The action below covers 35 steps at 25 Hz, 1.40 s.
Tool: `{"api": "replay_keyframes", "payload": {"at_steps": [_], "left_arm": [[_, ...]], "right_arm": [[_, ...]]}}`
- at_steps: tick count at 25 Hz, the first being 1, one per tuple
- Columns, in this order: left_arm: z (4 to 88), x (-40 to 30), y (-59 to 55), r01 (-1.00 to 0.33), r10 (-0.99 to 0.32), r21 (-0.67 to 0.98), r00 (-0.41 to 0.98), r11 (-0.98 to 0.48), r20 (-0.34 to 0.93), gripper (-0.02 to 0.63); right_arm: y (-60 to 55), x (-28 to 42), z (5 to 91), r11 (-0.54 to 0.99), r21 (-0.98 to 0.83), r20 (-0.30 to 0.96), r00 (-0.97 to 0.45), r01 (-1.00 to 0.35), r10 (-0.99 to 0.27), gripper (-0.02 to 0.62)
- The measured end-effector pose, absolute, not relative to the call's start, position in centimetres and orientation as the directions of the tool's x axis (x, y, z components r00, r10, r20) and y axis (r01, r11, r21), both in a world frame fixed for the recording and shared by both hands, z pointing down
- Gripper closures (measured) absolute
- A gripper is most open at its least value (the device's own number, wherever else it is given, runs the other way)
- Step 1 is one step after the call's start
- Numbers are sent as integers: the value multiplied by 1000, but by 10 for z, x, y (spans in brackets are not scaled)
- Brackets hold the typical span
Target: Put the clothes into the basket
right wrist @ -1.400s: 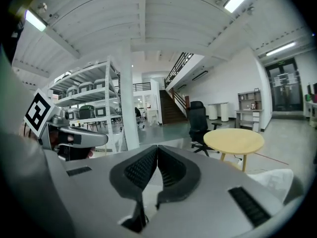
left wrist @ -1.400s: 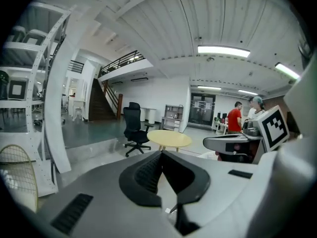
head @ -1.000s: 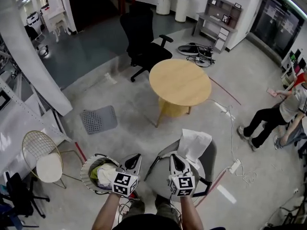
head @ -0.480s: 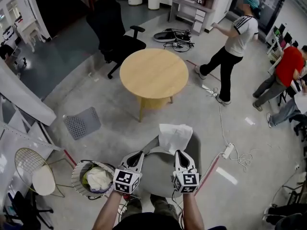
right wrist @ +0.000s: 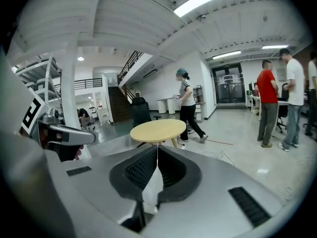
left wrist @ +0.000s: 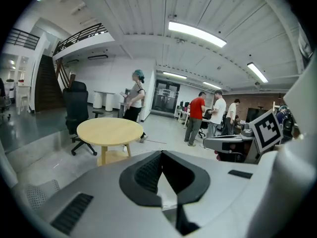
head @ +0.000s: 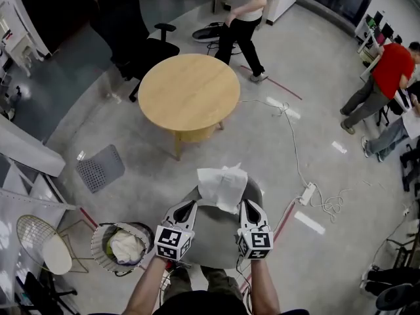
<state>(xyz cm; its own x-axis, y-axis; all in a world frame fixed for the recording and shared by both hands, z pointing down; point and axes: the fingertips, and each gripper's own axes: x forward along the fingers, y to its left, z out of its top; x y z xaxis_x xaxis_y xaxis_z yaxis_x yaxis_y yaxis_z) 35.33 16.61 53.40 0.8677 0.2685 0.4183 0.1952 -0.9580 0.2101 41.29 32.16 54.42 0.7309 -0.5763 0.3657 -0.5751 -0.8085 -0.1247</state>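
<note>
Head view: bottom centre, both grippers sit side by side over a grey chair (head: 211,235). The right gripper (head: 249,209) is clamped on a white cloth (head: 223,186). The right gripper view confirms it, with a fold of white fabric pinched between the pads. The cloth stands up ahead of the jaws at frame centre, and its left edge stops just short of the left gripper (head: 186,209). The left gripper view shows that one's jaws closed tip to tip. There's a pale sliver below the tips; can't tell what it is.

- The basket (head: 95,241) is at lower left, just beside the left gripper and not touching it. White and yellow-green clothes (head: 125,247) lie inside.
- A wire chair (head: 39,241) is hard against the lower left edge, next to the basket.
- To the right of the grey chair, a power strip (head: 307,193) and white cable trail across the floor.
- A grey perforated mat (head: 100,168) lies mid left.
- Bare concrete floor (head: 275,149) is open between the grey chair and the round wooden table (head: 189,92).
- A black office chair (head: 134,35) is behind the table, upper left.
- A person in black trousers (head: 241,18) is at top centre. A person in a red shirt (head: 384,77) is at the right edge.
</note>
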Motion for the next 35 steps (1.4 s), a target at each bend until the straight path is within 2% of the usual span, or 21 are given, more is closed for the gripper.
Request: {"api": "replay_keyframes", "payload": {"at_steps": [23, 24, 26, 35], "left_arm": [[624, 402, 184, 157, 271, 248, 796, -956, 542, 600], [626, 402, 184, 155, 270, 248, 793, -956, 546, 600], [631, 400, 182, 151, 269, 250, 787, -956, 555, 600], [645, 398, 180, 152, 280, 261, 764, -953, 581, 600]], "right_arm": [[339, 479, 659, -812, -186, 489, 665, -553, -564, 561], [338, 481, 663, -813, -199, 495, 660, -546, -565, 555], [334, 481, 673, -805, -245, 514, 632, -540, -580, 395], [324, 482, 694, -809, -265, 557, 601, -525, -573, 382]]}}
